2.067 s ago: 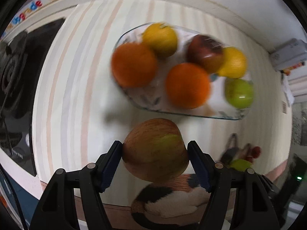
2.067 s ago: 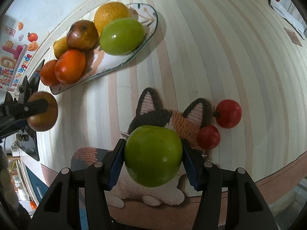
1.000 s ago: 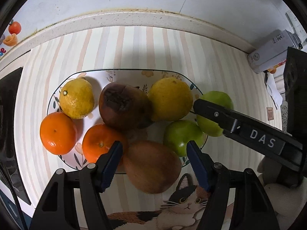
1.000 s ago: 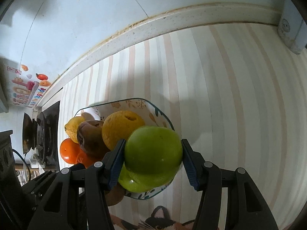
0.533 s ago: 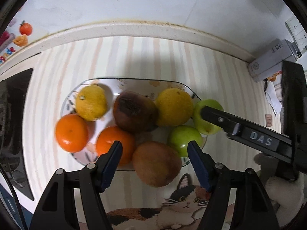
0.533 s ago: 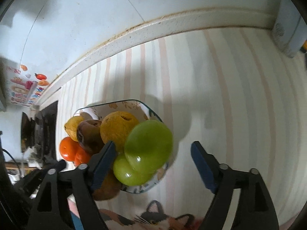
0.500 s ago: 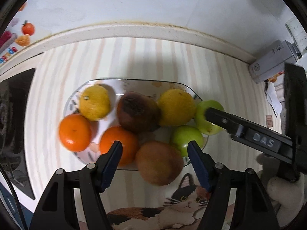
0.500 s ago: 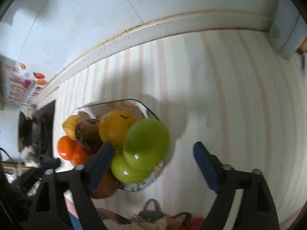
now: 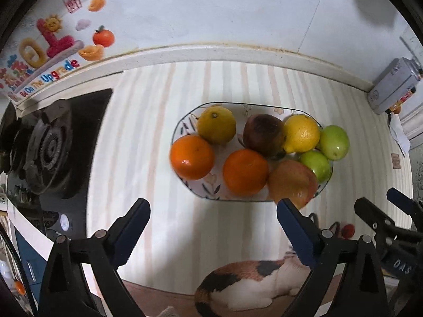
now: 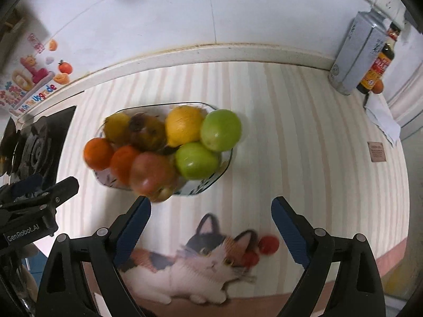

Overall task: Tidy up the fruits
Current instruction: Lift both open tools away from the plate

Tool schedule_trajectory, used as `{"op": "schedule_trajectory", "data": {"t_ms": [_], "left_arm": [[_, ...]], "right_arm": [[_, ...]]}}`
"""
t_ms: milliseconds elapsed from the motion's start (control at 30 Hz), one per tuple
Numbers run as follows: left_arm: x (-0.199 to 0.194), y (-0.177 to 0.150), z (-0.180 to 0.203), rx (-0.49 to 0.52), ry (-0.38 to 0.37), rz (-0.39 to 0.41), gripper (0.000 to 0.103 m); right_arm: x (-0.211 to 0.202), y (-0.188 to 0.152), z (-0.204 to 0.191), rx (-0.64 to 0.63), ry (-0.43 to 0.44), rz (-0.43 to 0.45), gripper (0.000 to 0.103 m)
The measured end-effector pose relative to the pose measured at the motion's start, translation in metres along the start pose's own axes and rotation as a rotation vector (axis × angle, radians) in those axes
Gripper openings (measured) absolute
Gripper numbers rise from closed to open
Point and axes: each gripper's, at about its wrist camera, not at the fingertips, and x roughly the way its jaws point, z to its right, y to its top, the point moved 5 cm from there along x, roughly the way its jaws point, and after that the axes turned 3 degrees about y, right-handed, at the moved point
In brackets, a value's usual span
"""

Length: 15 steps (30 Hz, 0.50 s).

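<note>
Fruit fills the plate on my striped mat: two oranges, two lemons, a dark brown fruit, two green apples and a red apple sitting at the plate's near rim. My left gripper gapes wide with nothing between its fingers, held back from the plate, and my right gripper is spread just as wide and bare above the cat picture. Two small red fruits lie on the mat by the cat's ear, well apart from the plate.
</note>
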Motion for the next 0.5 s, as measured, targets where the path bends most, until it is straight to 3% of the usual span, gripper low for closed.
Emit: {"op": "schedule_trajectory", "data": {"t_ms": [500], "left_arm": [[-0.105,-0.039,-0.034,0.037,-0.042,0.181,0.098]], "right_arm": [[-0.116,-0.049,-0.044,0.013,-0.017,0.163,0.095]]}}
